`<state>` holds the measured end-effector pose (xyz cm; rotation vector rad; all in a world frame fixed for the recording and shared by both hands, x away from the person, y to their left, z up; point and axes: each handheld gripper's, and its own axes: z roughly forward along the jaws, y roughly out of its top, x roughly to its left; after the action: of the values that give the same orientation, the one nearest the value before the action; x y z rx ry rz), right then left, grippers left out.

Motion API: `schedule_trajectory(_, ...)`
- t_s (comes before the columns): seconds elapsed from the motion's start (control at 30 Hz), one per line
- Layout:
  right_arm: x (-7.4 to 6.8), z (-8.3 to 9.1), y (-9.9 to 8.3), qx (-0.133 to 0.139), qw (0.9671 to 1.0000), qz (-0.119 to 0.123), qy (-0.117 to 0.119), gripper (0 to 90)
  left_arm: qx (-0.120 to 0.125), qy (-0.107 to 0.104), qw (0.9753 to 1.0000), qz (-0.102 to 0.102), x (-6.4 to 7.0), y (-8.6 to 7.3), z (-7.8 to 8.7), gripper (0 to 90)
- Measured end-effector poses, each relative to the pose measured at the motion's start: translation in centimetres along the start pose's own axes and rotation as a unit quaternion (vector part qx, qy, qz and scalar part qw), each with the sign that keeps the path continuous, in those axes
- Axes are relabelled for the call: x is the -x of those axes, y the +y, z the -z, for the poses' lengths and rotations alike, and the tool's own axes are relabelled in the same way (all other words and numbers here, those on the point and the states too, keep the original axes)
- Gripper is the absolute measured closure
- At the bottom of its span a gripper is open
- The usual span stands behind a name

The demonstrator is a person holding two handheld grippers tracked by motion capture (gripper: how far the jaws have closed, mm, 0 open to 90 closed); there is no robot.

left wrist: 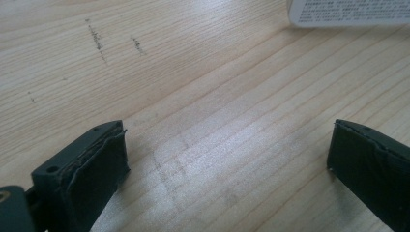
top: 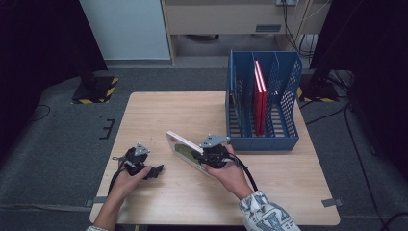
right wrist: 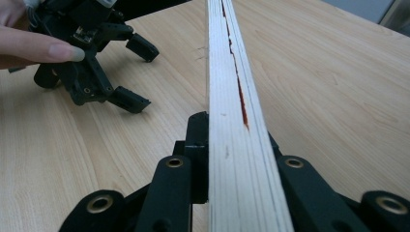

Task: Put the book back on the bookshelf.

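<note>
A thin white book [top: 182, 146] with a green-printed cover is tilted up over the middle of the wooden table [top: 159, 110]. My right gripper [top: 198, 156] is shut on its near end. In the right gripper view the book's page edge [right wrist: 227, 72] runs away from me between the jaws, with a red streak along it. My left gripper [top: 156, 171] rests low on the table to the left of the book, open. In the left gripper view its jaws stand wide apart around bare wood [left wrist: 227, 145], and a corner of the white book [left wrist: 348, 12] shows at the top right.
A blue slotted file rack [top: 262, 139] stands at the table's back right with two red books [top: 260, 96] upright in a middle slot. The left gripper [right wrist: 142, 77] and a person's fingers [right wrist: 43, 48] lie to the book's left in the right gripper view.
</note>
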<state>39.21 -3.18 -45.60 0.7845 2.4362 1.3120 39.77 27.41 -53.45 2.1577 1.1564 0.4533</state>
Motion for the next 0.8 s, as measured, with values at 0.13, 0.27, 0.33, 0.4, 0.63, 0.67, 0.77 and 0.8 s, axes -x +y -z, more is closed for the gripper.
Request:
schedule_trajectory(0.13, 0.2, 0.6, -0.1, 0.002, 1.0000, 0.000, -0.004, 75.5, 0.001, 0.000, 1.0000, 0.000, 0.0, 0.0, 0.0, 0.0)
schedule_trajectory(0.27, 0.5, 1.1, -0.1, 0.004, 1.0000, -0.003, -0.006, 75.6, 0.005, 0.000, 1.0000, 0.001, 0.0, -0.1, 0.0, 0.0)
schedule_trajectory(0.33, 0.5, 1.3, -0.2, 0.004, 1.0000, -0.006, -0.006, 75.5, 0.005, 0.000, 1.0000, 0.001, 0.0, -0.1, 0.0, 0.0)
schedule_trajectory(0.4, 0.5, 1.4, -0.2, 0.005, 0.9999, -0.008, -0.007, 75.6, 0.005, 0.000, 1.0000, 0.001, 0.0, -0.1, 0.0, 0.0)
schedule_trajectory(0.63, 0.7, 1.8, -0.4, 0.001, 0.9999, -0.009, -0.009, 75.5, 0.005, 0.000, 1.0000, 0.001, 0.0, -0.1, 0.0, 0.0)
schedule_trajectory(0.67, 0.7, 1.9, -0.4, 0.002, 0.9999, -0.009, -0.009, 75.5, 0.005, 0.000, 1.0000, 0.001, 0.0, -0.1, 0.0, 0.0)
schedule_trajectory(0.77, 0.6, 2.3, -0.5, 0.005, 0.9999, -0.011, -0.007, 75.5, 0.005, 0.000, 1.0000, 0.001, 0.0, -0.1, 0.0, 0.0)
schedule_trajectory(0.8, 0.6, 2.4, -0.6, 0.005, 0.9999, -0.011, -0.007, 75.5, 0.005, 0.000, 1.0000, 0.001, 0.0, -0.1, 0.0, 0.0)
